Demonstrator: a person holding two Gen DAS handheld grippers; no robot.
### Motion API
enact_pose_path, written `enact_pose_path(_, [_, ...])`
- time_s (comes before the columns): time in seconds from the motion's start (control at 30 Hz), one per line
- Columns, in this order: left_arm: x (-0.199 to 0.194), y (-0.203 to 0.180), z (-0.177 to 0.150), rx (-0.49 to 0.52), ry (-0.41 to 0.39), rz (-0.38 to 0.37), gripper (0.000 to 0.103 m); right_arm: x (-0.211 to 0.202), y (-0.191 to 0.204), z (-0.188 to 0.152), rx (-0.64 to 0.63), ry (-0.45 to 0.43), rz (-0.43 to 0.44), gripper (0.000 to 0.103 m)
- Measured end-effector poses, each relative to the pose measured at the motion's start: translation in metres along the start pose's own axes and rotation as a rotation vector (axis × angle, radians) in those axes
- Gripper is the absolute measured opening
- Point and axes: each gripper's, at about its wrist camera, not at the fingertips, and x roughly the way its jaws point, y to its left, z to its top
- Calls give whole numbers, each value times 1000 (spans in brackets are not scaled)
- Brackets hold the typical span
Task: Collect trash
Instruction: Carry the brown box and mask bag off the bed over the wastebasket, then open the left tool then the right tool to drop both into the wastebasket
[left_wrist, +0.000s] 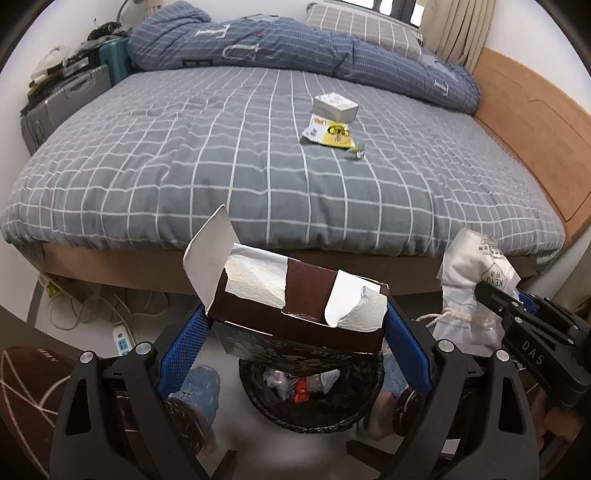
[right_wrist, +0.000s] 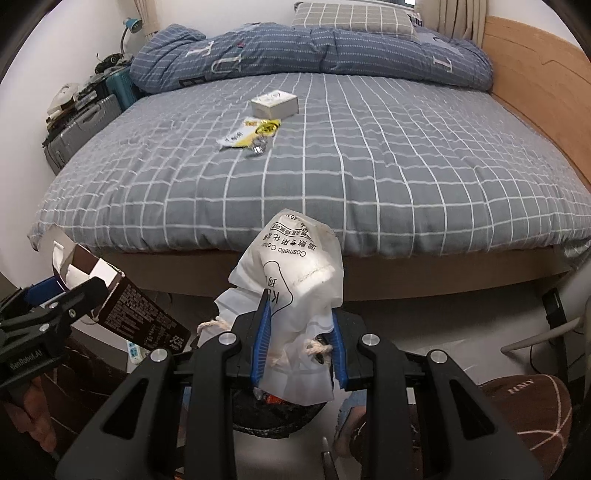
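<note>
My left gripper is shut on a torn brown carton with white flaps, held above a black trash bin that holds wrappers. My right gripper is shut on a white cotton-pad bag with a drawstring, above the same bin. The bag also shows at the right of the left wrist view; the carton shows at the left of the right wrist view. On the bed lie a small white box, a yellow-white wrapper and a small crumpled foil.
The bed with a grey checked cover fills the middle, a blue duvet at the back. Wooden headboard at the right. Suitcases stand left. A power strip and cables lie on the floor. My slippered feet flank the bin.
</note>
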Motion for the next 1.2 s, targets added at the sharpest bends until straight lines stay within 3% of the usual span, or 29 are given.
enact_pose_path(0.3, [65,-1,-18,9,101,-26,89,51,-6,-20,7,113,-4,27])
enact_pose_path(0.83, [143,-28,-23,38,217,-49,90,90,-36,-30,18,186,-54,27])
enact_pose_path(1.03, [157,-27,-33,85,230,27,95,99,-33,-31,15,207,-40,27])
enact_pose_path(1.2, [157,-12,-36,72,233,46,97,111,-23,-30,5,236,-14,27])
